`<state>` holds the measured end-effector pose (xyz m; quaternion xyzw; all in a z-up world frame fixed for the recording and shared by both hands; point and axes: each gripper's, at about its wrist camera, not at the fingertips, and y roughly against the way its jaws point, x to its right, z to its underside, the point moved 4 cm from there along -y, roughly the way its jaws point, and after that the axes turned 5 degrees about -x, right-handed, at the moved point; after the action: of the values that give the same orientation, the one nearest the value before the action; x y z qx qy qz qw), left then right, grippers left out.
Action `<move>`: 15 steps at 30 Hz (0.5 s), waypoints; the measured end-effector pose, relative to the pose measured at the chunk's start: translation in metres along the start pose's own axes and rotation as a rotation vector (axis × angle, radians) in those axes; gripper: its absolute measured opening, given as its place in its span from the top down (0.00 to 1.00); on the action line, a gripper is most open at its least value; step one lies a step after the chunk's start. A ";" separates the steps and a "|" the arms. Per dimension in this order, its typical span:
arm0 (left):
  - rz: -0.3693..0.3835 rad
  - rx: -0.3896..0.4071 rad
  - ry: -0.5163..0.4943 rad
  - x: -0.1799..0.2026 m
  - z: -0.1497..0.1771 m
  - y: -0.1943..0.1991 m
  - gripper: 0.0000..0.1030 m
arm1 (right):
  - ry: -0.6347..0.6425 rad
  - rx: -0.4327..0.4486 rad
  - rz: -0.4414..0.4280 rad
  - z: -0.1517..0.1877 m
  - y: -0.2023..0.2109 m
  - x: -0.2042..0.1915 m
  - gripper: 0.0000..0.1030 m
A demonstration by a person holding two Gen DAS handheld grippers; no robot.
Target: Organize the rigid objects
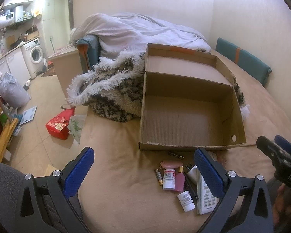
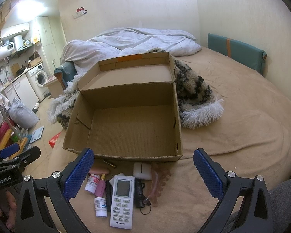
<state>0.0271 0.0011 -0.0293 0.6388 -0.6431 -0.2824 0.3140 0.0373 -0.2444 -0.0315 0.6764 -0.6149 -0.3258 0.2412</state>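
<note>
An empty cardboard box (image 1: 184, 116) (image 2: 130, 128) with its lid folded back sits on the tan bed. Before its near wall lies a cluster of small items: a white remote (image 2: 122, 200) (image 1: 205, 198), two white pill bottles (image 1: 168, 178) (image 2: 100, 206), a pink bottle (image 2: 100, 188) (image 1: 180, 180), batteries (image 1: 159, 176) (image 2: 109, 163), a white charger case (image 2: 142, 170), a black flashlight (image 2: 139, 194) and a pinkish hair claw (image 2: 159, 184). My left gripper (image 1: 143, 172) hovers open left of the cluster. My right gripper (image 2: 143, 174) hangs open above the items, holding nothing.
A shaggy patterned blanket (image 1: 114, 89) (image 2: 196, 97) lies behind the box, with a white duvet (image 1: 137, 31) beyond. A teal cushion (image 2: 236, 52) leans on the wall. The bed edge drops at left to a floor with a red bag (image 1: 58, 126).
</note>
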 end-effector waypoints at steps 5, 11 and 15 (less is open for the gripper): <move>0.000 -0.001 0.000 0.000 0.000 0.000 0.00 | 0.000 0.000 0.000 0.000 0.000 0.000 0.00; -0.002 0.000 0.000 0.000 0.000 0.000 0.00 | 0.001 0.000 0.000 0.000 0.000 0.000 0.00; -0.002 -0.001 0.000 0.000 0.000 0.000 0.00 | 0.000 0.000 0.000 0.000 0.000 0.000 0.00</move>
<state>0.0275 0.0007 -0.0291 0.6393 -0.6424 -0.2830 0.3137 0.0375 -0.2441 -0.0316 0.6763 -0.6149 -0.3260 0.2412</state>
